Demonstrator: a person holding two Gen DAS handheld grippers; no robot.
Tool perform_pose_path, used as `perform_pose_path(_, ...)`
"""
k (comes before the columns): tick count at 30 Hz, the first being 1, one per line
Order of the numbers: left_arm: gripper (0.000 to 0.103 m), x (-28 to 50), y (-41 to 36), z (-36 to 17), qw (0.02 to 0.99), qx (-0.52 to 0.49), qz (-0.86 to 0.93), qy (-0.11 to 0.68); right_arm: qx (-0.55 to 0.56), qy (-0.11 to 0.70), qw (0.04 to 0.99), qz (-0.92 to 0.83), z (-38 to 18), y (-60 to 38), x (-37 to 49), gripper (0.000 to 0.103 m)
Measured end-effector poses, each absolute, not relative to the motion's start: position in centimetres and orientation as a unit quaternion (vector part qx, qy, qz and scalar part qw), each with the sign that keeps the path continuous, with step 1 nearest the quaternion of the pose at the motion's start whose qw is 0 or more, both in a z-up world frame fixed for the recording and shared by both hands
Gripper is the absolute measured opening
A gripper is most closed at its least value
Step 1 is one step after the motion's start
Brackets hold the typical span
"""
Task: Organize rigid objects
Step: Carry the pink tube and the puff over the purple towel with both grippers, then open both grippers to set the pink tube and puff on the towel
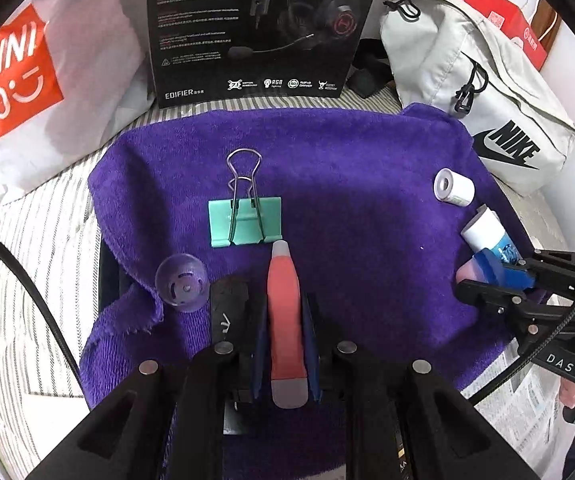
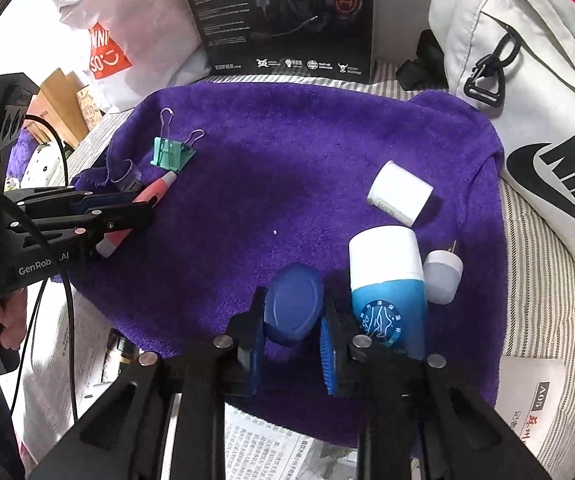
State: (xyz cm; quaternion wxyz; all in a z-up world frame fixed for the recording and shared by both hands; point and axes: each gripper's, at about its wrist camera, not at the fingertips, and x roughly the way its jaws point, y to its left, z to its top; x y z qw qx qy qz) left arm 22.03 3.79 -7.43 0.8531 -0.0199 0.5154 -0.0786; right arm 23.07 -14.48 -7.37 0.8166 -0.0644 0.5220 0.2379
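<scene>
- My left gripper has its fingers closed on a coral-red plastic marker-like tool with pale grey ends, near the left edge of the purple terry towel on a striped bed sheet.
- The tool's long axis runs along the fingers, its narrow pale tip pointing far, toward the mint-green metal binder clip just beyond it; I judge that this lengthwise hold keeps it steady for laying down beside the clip.
- A clear purple plastic dome cap sits just left of that gripper.
- My right gripper is clamped on a dark-blue oval plastic cap at the near right of the towel, squeezed across its narrow width, its long axis running near to far.
- Just right of it lies a blue-and-white plastic tube, white end far, with a small grey-white capped piece touching its right side.
- A white cylinder lies farther off, apart.
- Small items seem grouped left, bottle parts right.
</scene>
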Motion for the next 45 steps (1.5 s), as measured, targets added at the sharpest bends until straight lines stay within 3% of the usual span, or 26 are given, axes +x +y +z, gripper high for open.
perform_pose_path(11, 0.018, 21.5, 2.7, -7.6, 0.858, 0.028, -0.07, 0.509, -0.071, 0.523, 0.815, 0.237, -7.3, -14.4, 22.5, 0.023)
perform_pose_path(17, 0.029, 21.1, 2.5, -7.5, 0.855, 0.022, -0.077, 0.512, -0.068, 0.528, 0.812, 0.24, -7.3, -14.7, 22.2, 0.025)
perform_pose_path(19, 0.037, 20.8, 2.5, -7.4, 0.854, 0.018, -0.083, 0.514, -0.066, 0.53, 0.811, 0.241, -7.3, -14.8, 22.1, 0.028)
perform_pose_path(31, 0.045, 18.9, 3.0, -6.6, 0.848, -0.004, -0.084, 0.523, -0.068, 0.521, 0.819, 0.232, -5.6, -15.8, 20.6, 0.037)
perform_pose_path(42, 0.051, 14.1, 3.3, -2.5, 0.871, -0.002, -0.072, 0.487, -0.05, 0.505, 0.836, 0.21, -3.4, -19.0, 17.1, 0.038)
perform_pose_path(45, 0.053, 11.9, 3.0, -1.9, 0.876, -0.004, -0.07, 0.477, -0.036, 0.499, 0.842, 0.202, -3.0, -20.0, 15.6, 0.043)
